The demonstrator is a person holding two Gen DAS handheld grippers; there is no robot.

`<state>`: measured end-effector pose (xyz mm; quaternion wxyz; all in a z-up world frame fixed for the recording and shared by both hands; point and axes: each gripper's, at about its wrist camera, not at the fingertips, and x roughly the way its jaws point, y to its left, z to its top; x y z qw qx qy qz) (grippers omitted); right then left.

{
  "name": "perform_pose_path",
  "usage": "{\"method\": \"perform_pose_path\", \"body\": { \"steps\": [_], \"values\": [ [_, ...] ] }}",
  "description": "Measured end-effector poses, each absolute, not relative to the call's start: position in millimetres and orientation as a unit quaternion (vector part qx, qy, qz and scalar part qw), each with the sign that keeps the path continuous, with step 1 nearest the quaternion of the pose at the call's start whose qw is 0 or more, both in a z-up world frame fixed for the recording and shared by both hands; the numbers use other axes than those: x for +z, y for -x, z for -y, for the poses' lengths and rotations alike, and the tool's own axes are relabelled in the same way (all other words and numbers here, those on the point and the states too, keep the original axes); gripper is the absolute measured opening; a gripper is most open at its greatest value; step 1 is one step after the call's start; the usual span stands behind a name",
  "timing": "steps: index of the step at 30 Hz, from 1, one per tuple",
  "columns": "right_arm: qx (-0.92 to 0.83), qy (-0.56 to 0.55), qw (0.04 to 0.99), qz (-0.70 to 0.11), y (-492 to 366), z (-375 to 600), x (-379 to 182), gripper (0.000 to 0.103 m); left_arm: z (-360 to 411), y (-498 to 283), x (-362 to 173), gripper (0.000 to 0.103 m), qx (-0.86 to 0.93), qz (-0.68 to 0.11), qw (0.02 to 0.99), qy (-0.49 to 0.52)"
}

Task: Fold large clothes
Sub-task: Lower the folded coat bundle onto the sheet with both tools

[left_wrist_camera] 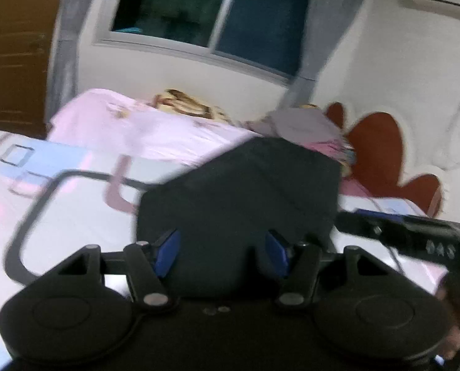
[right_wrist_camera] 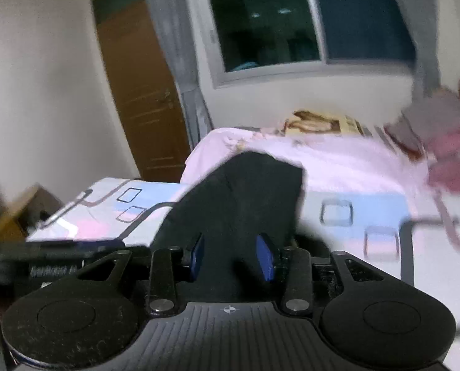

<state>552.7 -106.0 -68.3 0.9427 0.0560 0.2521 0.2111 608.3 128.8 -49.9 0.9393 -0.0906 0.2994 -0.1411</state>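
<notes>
The left tool [left_wrist_camera: 223, 252] has its blue pads set wide, with a black garment [left_wrist_camera: 239, 194] between them; whether the pads press it I cannot tell. The right tool [right_wrist_camera: 233, 258] stands narrower, the same dark cloth [right_wrist_camera: 242, 198] running between its pads, grip equally unclear. The garment rises over a bed [left_wrist_camera: 60, 216] with a patterned sheet, beyond which lies a pink blanket [left_wrist_camera: 143, 130] beneath a window [left_wrist_camera: 211, 12].

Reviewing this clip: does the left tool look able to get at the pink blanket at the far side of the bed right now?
Probably not directly: the left tool has the black garment between its fingers, rising in front of the pink blanket.
</notes>
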Motion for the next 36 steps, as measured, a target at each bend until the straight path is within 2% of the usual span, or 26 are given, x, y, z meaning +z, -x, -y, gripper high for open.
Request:
{"method": "perform_pose_path", "body": {
  "steps": [4,5,8,13,20,26,30,36],
  "values": [
    [0.189,-0.035,0.941,-0.279,-602.2,83.9,-77.8,0.039,-125.8,-654.1,-57.2,0.058,-0.137,-0.328,0.929,0.1],
    [0.18,-0.032,0.94,-0.289,-612.3,82.1,-83.3,0.039,-120.1,-666.3,-64.7,0.053,-0.146,-0.346,0.921,0.1],
    [0.141,-0.003,0.931,-0.337,-635.9,81.5,-108.3,0.026,-98.9,-681.0,-82.8,0.05,-0.166,-0.372,0.91,0.079],
    [0.116,-0.021,0.911,-0.395,-652.2,93.2,-156.5,0.025,-52.6,-684.9,-103.7,0.05,-0.152,-0.392,0.907,-0.012],
    [0.118,-0.108,0.904,-0.396,-660.5,121.8,-197.4,0.025,-19.6,-689.4,-124.4,0.05,-0.126,-0.402,0.904,-0.075],
    [0.123,-0.077,0.904,-0.402,-648.4,116.8,-168.7,0.025,-28.2,-672.7,-107.1,0.05,-0.139,-0.388,0.906,-0.091],
    [0.131,-0.076,0.912,-0.381,-629.0,116.0,-142.4,0.025,-37.9,-654.8,-84.6,0.05,-0.13,-0.376,0.915,-0.066],
    [0.146,-0.075,0.923,-0.347,-578.3,117.8,-103.7,0.025,-42.3,-611.0,-59.1,0.05,-0.121,-0.344,0.927,-0.085]
  ]
}}
